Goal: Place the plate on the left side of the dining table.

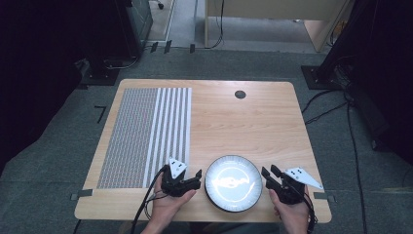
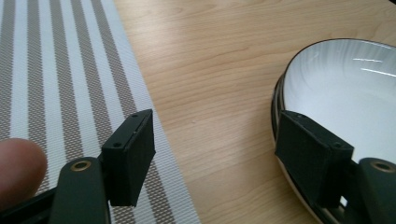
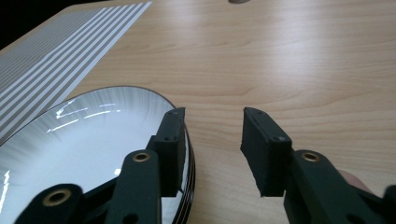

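Surface finishes: table, mat, plate, gripper jaws.
Table (image 1: pixel 253 122): light wood-grain top, smooth, low sheen. Placemat (image 1: pixel 146 136) along the left edge: woven, textured weave in grey and white stripes, matt. Plate (image 1: pixel 234 183) at the near edge: glossy white glazed ceramic with bright glare and a dark rim. Left gripper (image 2: pixel 210 161) and right gripper (image 3: pixel 212 149): matt black plastic jaws with brass-coloured eyelets.
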The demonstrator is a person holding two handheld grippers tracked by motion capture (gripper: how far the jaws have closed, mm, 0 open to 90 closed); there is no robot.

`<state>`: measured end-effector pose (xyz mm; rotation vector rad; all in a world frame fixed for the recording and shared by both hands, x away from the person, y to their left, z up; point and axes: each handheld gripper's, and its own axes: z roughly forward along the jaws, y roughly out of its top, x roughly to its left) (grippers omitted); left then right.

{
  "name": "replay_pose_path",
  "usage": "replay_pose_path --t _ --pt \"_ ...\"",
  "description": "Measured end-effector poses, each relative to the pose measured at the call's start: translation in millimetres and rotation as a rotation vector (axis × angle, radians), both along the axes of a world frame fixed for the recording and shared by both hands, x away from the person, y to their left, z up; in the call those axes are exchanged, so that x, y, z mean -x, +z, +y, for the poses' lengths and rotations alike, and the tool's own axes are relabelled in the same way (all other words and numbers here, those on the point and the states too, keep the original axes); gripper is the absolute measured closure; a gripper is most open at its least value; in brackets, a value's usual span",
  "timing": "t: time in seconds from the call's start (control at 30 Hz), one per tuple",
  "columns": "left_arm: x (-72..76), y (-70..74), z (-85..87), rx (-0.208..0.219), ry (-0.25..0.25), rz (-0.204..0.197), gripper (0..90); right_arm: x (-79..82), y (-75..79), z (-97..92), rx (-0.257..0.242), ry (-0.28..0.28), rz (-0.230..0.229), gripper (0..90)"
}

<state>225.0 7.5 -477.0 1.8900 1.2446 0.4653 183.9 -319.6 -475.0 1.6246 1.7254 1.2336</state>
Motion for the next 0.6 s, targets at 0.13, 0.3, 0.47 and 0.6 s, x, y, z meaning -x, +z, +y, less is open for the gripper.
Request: replay_pose_path --t 0.13,0.3,0.47,0.6 --pt "3.2 -0.1 -4.3 0.026 -0.03 -0.005 30.3 0.7 0.2 0.4 -0.008 0.025 0.01 63.3" --pt "7.8 -1.4 -8.2 0.037 -0.055 -0.017 34.6 0.9 -5.0 6.3 0.045 0.038 0.038 64.7" --pt "10.6 -3.4 -12.3 0.036 -0.066 -0.007 50.8 0.5 -7.4 6.5 0.038 0.041 0.049 65.4" --pt "11.4 -3.3 -13.1 0.047 -0.074 0.003 58.2 -0.9 -12.2 0.1 -0.037 0.062 0.055 70.1"
